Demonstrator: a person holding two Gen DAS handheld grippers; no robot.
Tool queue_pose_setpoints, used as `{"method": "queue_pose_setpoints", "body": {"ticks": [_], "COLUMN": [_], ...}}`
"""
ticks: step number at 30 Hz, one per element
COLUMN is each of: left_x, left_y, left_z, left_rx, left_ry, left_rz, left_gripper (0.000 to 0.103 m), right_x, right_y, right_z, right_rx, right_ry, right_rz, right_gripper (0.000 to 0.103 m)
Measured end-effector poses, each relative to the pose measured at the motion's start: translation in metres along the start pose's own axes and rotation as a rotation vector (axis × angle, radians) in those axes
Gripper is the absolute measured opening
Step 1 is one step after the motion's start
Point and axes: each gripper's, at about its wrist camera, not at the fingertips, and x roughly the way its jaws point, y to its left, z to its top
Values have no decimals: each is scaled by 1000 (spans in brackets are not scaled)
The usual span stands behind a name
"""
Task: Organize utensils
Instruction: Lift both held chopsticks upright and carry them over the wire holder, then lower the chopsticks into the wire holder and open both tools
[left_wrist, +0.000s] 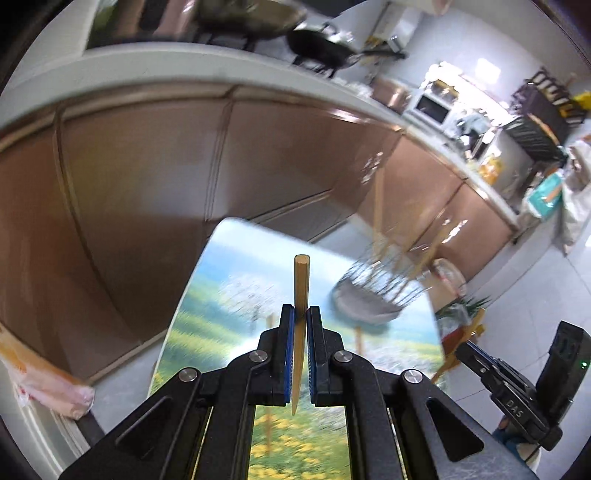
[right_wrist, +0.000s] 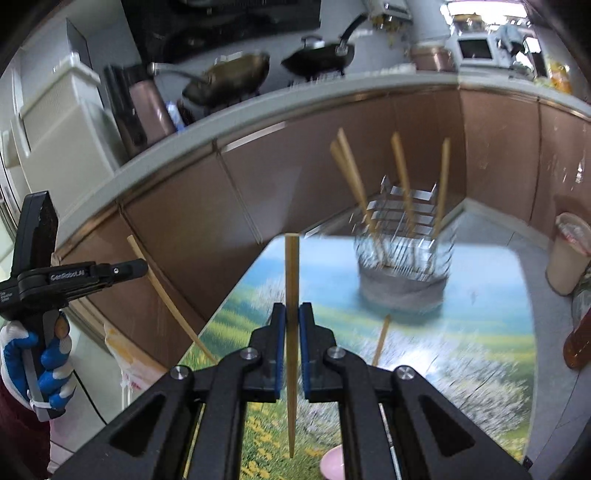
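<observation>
Standing chopsticks fill holder beyond gripped chopstick.

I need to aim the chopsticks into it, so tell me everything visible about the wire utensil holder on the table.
The utensil holder is a round basket of thin metal wires with a solid grey base, standing upright on the flower-print table near its far edge. Four light wooden chopsticks already lean inside. Motion blur hides finer detail. No gripper touches it.

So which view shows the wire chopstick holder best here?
The right wrist view: the wire holder sits whole near centre, four chopsticks standing in it, though blurred. The left wrist view catches it off to the right, tilted and more heavily smeared by motion.
</observation>
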Motion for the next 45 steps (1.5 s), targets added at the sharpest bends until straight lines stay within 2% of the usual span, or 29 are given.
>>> {"method": "queue_pose_setpoints", "body": {"ticks": [11, 17, 21, 27, 33, 45], "left_x": [-8, 12, 35, 79, 117, 167], "left_y": [-92, -134, -152, -166, -176, -181], "left_z": [72, 104, 109, 108, 98, 70], "left_rx": [96, 168, 199, 246, 301, 349], "left_ry": [-146, -206, -222, -260, -304, -252], "left_rz": [-160, -175, -162, -110, -65, -36], "left_gripper": [6, 6, 6, 6, 6, 6], "right_x": [-41, -42, -31, 5, 42, 82], "right_y": [-18, -35, -48, -73, -95, -128], "right_z": [95, 140, 156, 164, 152, 117], "right_rx": [-52, -69, -79, -85, -96, -50], "right_ry": [-190, -271, -310, -346, -351, -302], "right_rz": [-67, -124, -148, -173, -199, -184], "right_gripper": [6, 7, 7, 7, 7, 7]}}
